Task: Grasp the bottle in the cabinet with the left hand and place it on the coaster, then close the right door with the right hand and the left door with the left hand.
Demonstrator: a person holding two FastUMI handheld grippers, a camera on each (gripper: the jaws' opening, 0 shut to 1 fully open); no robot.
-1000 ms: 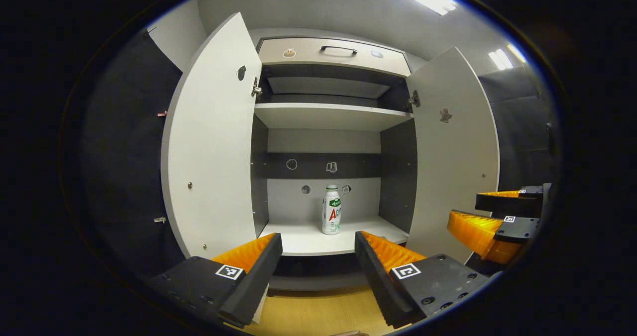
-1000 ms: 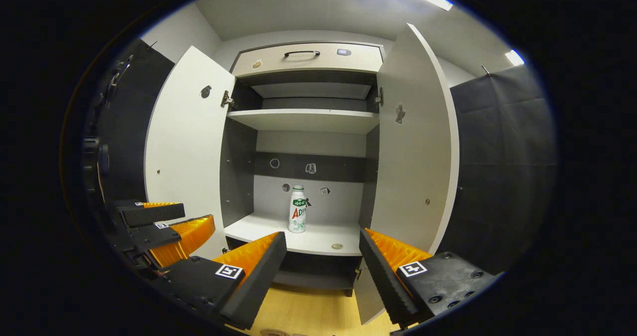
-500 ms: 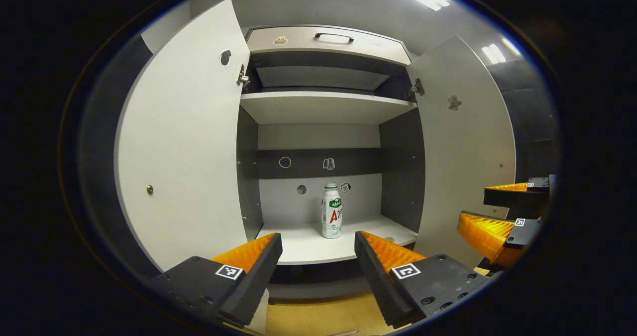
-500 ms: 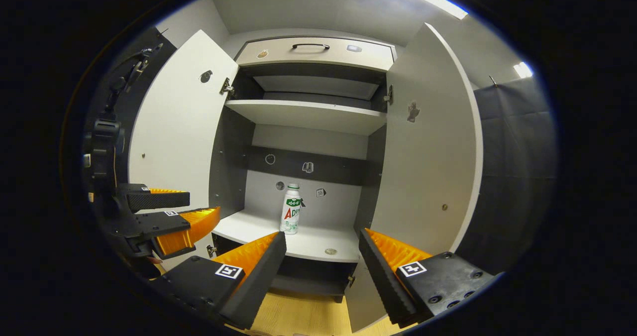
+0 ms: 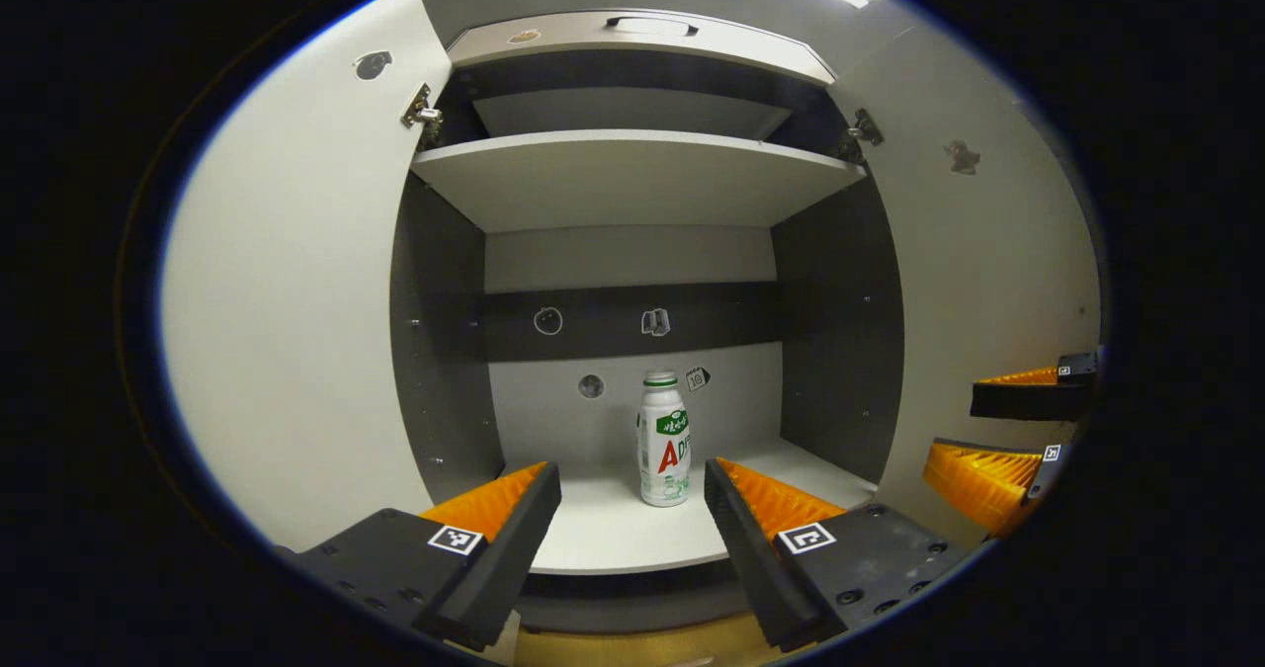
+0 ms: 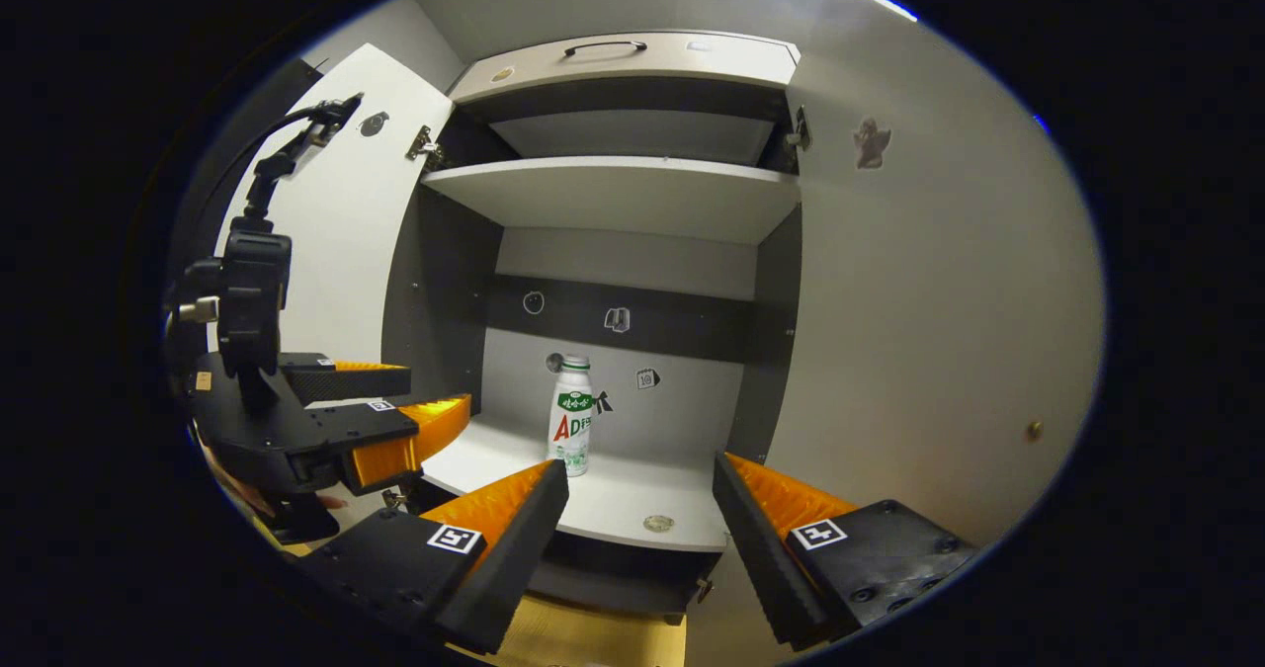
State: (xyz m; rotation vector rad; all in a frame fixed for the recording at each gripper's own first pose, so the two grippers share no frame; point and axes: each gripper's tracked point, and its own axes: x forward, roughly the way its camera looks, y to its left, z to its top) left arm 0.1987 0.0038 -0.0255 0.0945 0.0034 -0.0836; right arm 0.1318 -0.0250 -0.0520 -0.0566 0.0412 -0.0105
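Note:
A white bottle point(image 5: 664, 440) with a green and red label stands upright on the cabinet's lower shelf point(image 5: 613, 539), near the back wall. My left gripper point(image 5: 630, 484) is open just in front of the shelf's edge, and the bottle appears between its orange fingers, farther in. From the right gripper view the bottle point(image 6: 571, 415) stands left of centre, and the left gripper point(image 6: 385, 410) hangs open at the left. My right gripper point(image 6: 640, 479) is open and holds nothing. Both doors stand open: left door point(image 5: 296, 331), right door point(image 5: 988, 282).
A small round disc point(image 6: 658, 523) lies on the shelf near its front edge. An upper shelf point(image 5: 632, 178) spans the cabinet, with a drawer point(image 5: 652, 27) and its handle above. The right gripper point(image 5: 1008, 430) shows beside the right door. Wooden floor point(image 6: 583, 642) lies below.
Both grippers have moved forward toward the cabinet, so the doors and bottle loom larger. The left gripper now reaches the shelf's front edge. Both stay open.

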